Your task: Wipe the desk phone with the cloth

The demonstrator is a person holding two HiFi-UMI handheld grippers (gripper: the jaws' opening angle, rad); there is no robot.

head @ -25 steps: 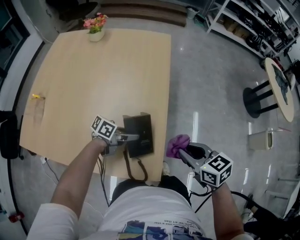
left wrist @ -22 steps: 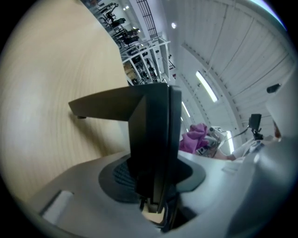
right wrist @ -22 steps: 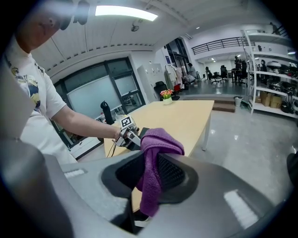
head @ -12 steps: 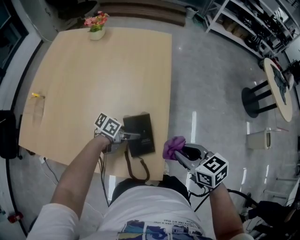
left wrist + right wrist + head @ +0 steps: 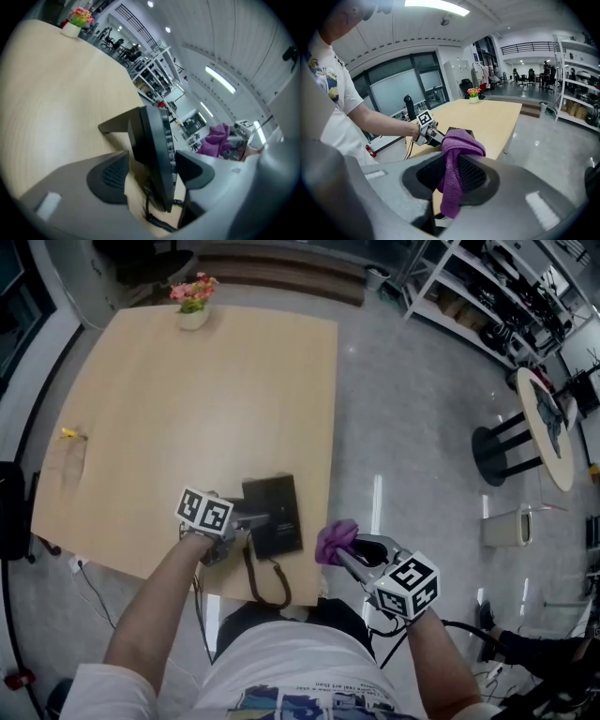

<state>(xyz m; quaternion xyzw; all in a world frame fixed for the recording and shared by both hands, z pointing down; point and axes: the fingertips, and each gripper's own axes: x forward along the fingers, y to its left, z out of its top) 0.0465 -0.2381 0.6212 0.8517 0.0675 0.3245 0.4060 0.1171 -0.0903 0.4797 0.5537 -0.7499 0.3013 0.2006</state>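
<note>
**A:** How do the jaws of the left gripper (image 5: 150,171) stand?

**B:** They are opening, one on each side of the desk phone (image 5: 154,150). A strip of bare wood shows between one pad and the phone's back.

**A:** And the right gripper (image 5: 450,176)?

**B:** Its jaws are clamped on the purple cloth (image 5: 457,154). The cloth bunches above them and hangs down below.

**A:** Where is the phone on the surface (image 5: 187,409)?

**B:** Near the surface's near right corner, close to both edges. Its cord (image 5: 267,582) loops over the near edge, toward the person.

**A:** Is the cloth over the wood?

**B:** No. It is just past the right edge, over the floor (image 5: 412,427) and near the phone, not touching it.

**A:** What room is there to move?

**B:** Beyond the phone and to its left the wood lies bare for most of its spread. To the right there is only a narrow margin before the edge drops to the floor.

**A:** What else is on it?

**B:** A flower pot (image 5: 193,301) at the far edge and a small yellow item (image 5: 71,434) by the left edge, both well apart from the phone.

**A:** What stands in the way?

**B:** Between cloth and phone, only the corner edge. A round stool (image 5: 525,427), a pale bin (image 5: 506,526) and shelving (image 5: 487,296) stand out on the floor, well clear of both grippers.
</note>
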